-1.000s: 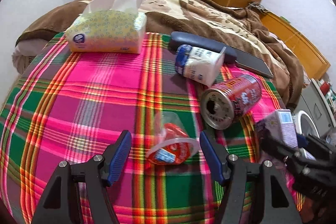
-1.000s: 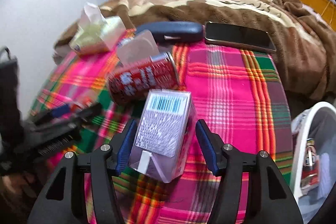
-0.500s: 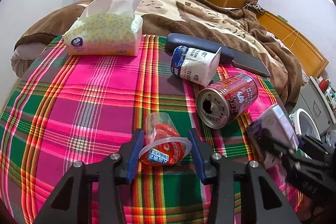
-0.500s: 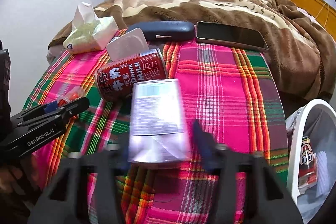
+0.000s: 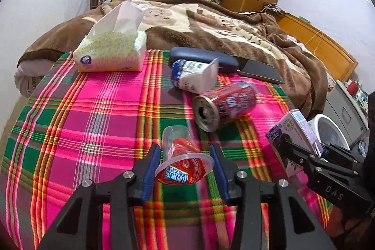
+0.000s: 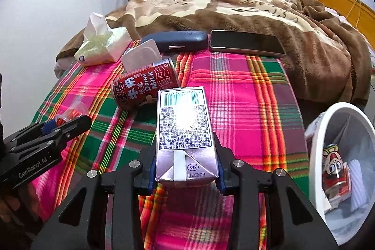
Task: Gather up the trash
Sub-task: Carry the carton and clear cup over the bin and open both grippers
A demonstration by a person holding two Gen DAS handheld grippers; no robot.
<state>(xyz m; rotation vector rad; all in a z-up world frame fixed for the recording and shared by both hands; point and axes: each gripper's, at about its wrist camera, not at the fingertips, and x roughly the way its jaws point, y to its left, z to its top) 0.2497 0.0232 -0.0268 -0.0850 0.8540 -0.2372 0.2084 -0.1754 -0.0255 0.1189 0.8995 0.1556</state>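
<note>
Both claws hold trash. Left gripper has its two blue pads pressed on the sides of a clear jelly cup with a red lid — the cup lies on its side, lid end toward the camera, right on the plaid cloth. Right gripper is clamped on a purple drink carton, with the barcode end pointing away and the folded end near the camera; in the left view the carton is lifted a little off the cloth at the right edge. Just past the carton lies a red milk can on its side, and its open top faces the left claw. Behind the can, touching it, is a white and blue yogurt cup, also tipped over. Farther back sit a dark blue case and a black phone, side by side at the far edge of the cloth. A tissue pack with one tissue sticking up sits at the far left corner. To the right, off the cloth and lower down, is a white trash bin — inside it is a crushed red pack with a cartoon face. A brown blanket covers the bed behind.
</note>
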